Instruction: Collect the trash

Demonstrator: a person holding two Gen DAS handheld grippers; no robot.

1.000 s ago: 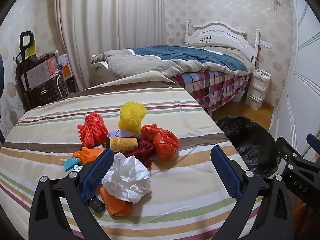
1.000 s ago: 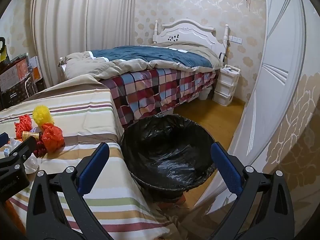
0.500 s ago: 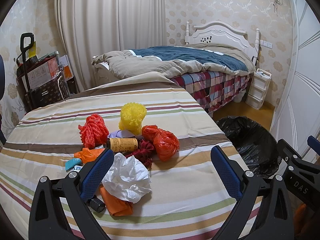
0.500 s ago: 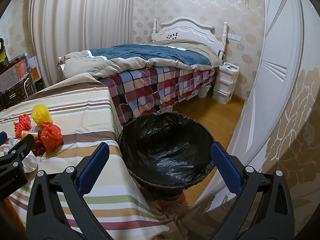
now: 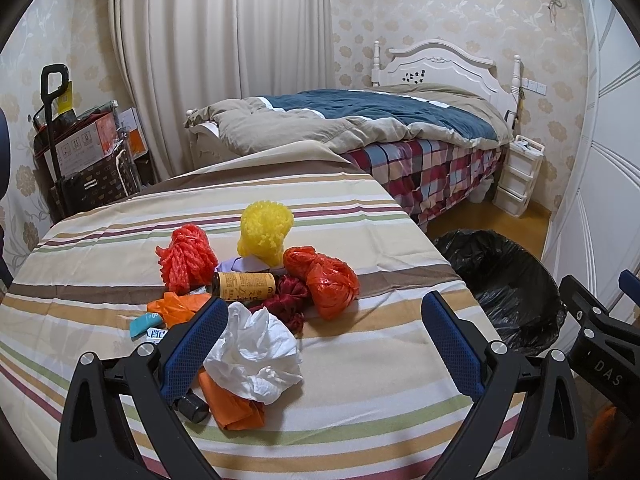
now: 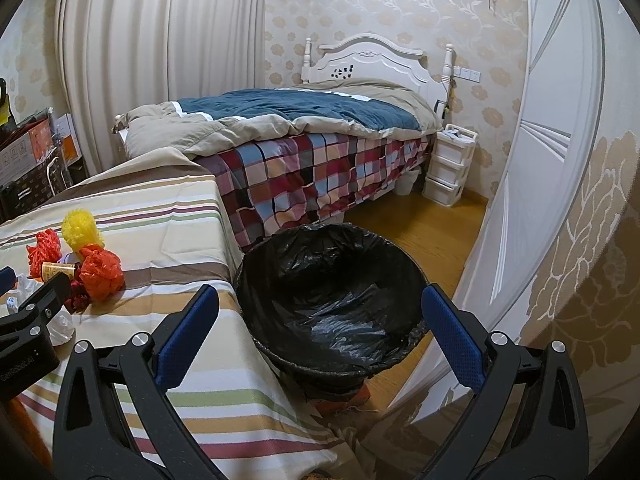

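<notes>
A heap of trash lies on the striped tablecloth (image 5: 360, 380): crumpled white paper (image 5: 256, 354), an orange plastic bag (image 5: 328, 280), a yellow net (image 5: 265, 230), a red-orange net (image 5: 186, 260), a brown labelled bottle (image 5: 244, 286), dark red mesh (image 5: 288, 298) and an orange wrapper (image 5: 234, 402). My left gripper (image 5: 326, 344) hangs open just before the heap, its left finger beside the white paper. My right gripper (image 6: 320, 336) is open and empty over the bin with the black liner (image 6: 332, 304) off the table's right edge. The same bin (image 5: 508, 280) appears in the left wrist view.
A bed (image 6: 304, 124) with a plaid cover stands beyond the table. White plastic drawers (image 6: 450, 164) sit by the headboard, and a white wardrobe door (image 6: 540, 184) runs along the right. Stacked boxes and a trolley (image 5: 80, 148) fill the far left corner.
Both views have drifted slightly; the right gripper has edged a little toward the bin. The trash heap has not moved and both grippers stay open.
</notes>
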